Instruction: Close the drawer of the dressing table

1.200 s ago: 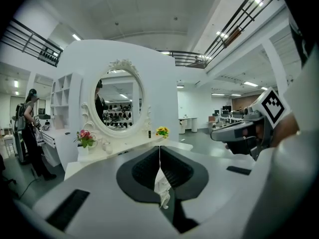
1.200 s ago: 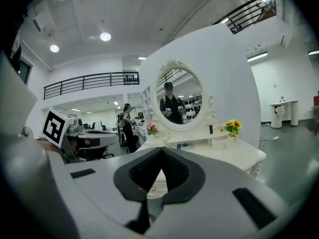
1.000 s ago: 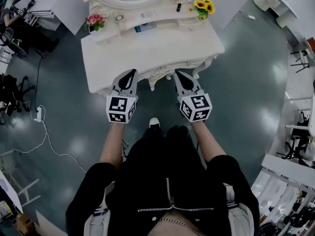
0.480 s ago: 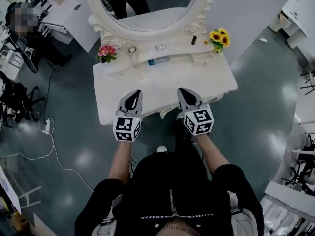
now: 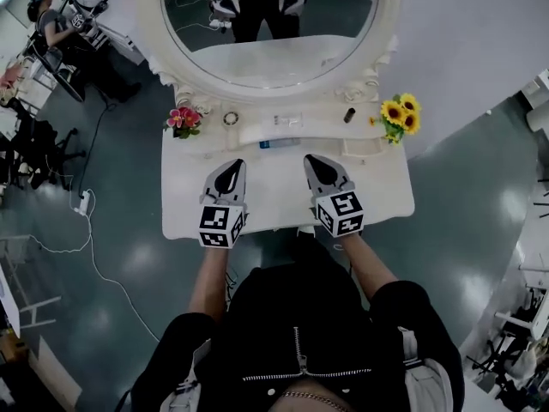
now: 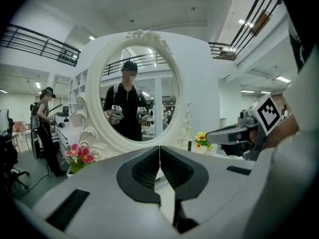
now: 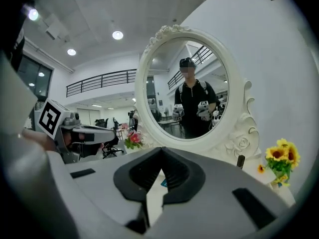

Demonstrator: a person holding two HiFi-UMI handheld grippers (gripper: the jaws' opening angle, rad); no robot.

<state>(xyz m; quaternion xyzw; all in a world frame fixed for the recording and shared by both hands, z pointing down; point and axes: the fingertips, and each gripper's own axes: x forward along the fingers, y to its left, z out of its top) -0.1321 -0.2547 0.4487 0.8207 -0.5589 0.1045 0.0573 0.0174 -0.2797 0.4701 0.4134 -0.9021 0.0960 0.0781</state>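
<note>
The white dressing table point(image 5: 377, 191) with its oval mirror point(image 5: 266, 33) stands right in front of me. No drawer front shows in any view; the table's front edge point(image 5: 274, 230) runs under my hands. My left gripper point(image 5: 232, 165) and right gripper point(image 5: 310, 159) hover side by side over the tabletop, both pointing at the mirror. Each is shut with nothing between its jaws. In the left gripper view the left gripper point(image 6: 159, 147) has its tips meeting, and the right gripper point(image 7: 161, 148) shows the same in the right gripper view.
On the table's rear shelf sit pink flowers point(image 5: 183, 118), sunflowers point(image 5: 399, 114), a blue item point(image 5: 279, 142) and a dark small bottle point(image 5: 349, 115). A cable with a power strip point(image 5: 81, 202) lies on the floor at left. Another person point(image 5: 51, 24) works at far left.
Both grippers moved forward from in front of the table's front edge to above the tabletop. The table and mirror now sit much closer and lower in the head view.
</note>
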